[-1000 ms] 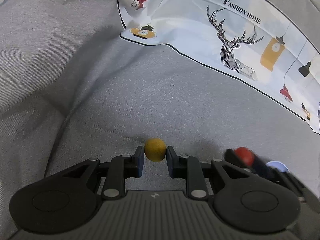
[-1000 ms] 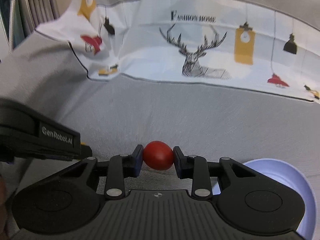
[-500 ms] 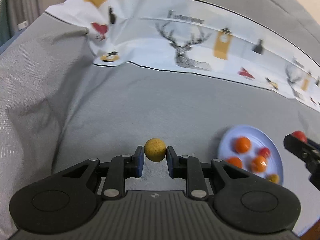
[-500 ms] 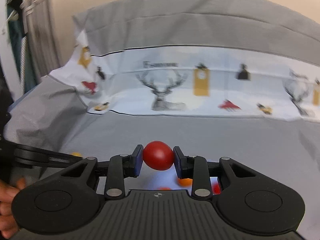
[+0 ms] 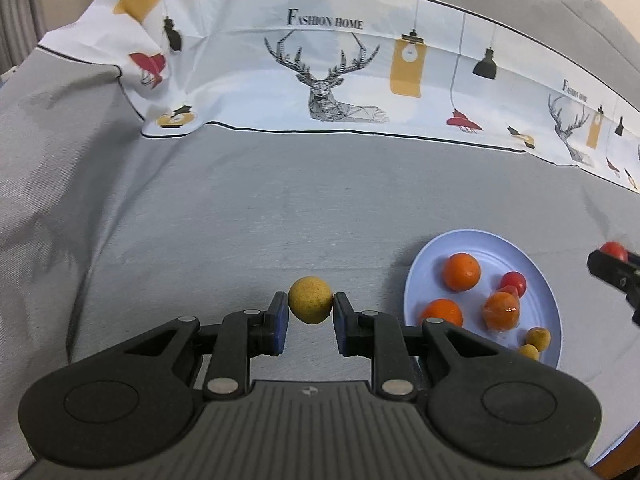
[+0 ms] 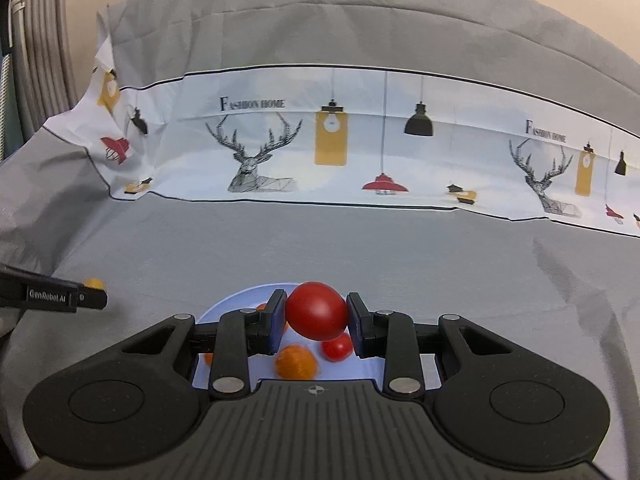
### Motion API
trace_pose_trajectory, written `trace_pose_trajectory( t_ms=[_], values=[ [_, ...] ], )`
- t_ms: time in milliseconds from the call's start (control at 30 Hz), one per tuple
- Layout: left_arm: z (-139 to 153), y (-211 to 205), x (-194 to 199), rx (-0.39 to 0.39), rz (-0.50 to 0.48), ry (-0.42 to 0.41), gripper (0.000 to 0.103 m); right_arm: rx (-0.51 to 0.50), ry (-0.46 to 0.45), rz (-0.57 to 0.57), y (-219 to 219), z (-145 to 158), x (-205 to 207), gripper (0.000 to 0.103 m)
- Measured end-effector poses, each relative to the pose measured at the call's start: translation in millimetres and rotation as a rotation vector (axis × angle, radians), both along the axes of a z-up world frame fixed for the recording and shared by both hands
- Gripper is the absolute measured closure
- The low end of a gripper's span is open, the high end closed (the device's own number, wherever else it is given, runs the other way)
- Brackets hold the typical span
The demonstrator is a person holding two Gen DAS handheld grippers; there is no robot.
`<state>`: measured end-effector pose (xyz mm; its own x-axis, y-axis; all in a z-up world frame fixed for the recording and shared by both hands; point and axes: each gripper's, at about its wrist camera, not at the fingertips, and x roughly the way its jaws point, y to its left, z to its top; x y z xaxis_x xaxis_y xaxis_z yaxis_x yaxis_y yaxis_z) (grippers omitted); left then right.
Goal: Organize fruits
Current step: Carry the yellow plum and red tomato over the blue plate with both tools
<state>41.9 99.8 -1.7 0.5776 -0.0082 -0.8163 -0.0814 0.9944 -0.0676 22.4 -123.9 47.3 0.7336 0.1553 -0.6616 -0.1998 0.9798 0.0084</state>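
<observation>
My left gripper [image 5: 310, 312] is shut on a small round yellow fruit [image 5: 310, 300], held above the grey cloth to the left of a pale blue plate [image 5: 436, 256]. That plate carries two oranges [image 5: 461, 271], a wrapped orange fruit [image 5: 502, 310], a small red tomato [image 5: 513, 282] and two little yellow fruits [image 5: 538, 338]. My right gripper [image 6: 316, 316] is shut on a red tomato [image 6: 316, 310] and hovers over the same plate [image 6: 228, 302], with an orange [image 6: 295, 362] and a red tomato [image 6: 338, 347] visible below it. The right gripper shows at the left wrist view's right edge [image 5: 612, 268].
Grey cloth [image 5: 240, 208] covers the surface and the raised back. A white printed cloth with deer and lamps [image 6: 340, 152] lies across the back. The left gripper's finger [image 6: 52, 298] juts in at the left of the right wrist view. A radiator [image 6: 36, 40] stands far left.
Both grippers rose and shifted right, each keeping its fruit. The plate with fruits came into both views; the right gripper now hangs over it.
</observation>
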Motion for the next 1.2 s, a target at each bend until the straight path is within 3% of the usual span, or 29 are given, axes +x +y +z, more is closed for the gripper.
trace_pose_trajectory(
  t_ms=[233,400,767,1200],
  values=[
    [3,-13,3,-0.066,-0.057,-0.046,0.077,0.026,0.017,-0.050,-22,0,2,0.070],
    [1,-36,3,-0.143,-0.169,-0.060,0.077,0.049,0.043,-0.078,-30,-9,5,0.070],
    [-8,-106,-13,-0.081,-0.441,-0.121,0.077,0.042,0.054,-0.062,-20,-12,11,0.070],
    [-11,-111,-10,-0.064,-0.434,-0.126,0.077,0.032,0.085,-0.079,-20,-16,16,0.069]
  ],
)
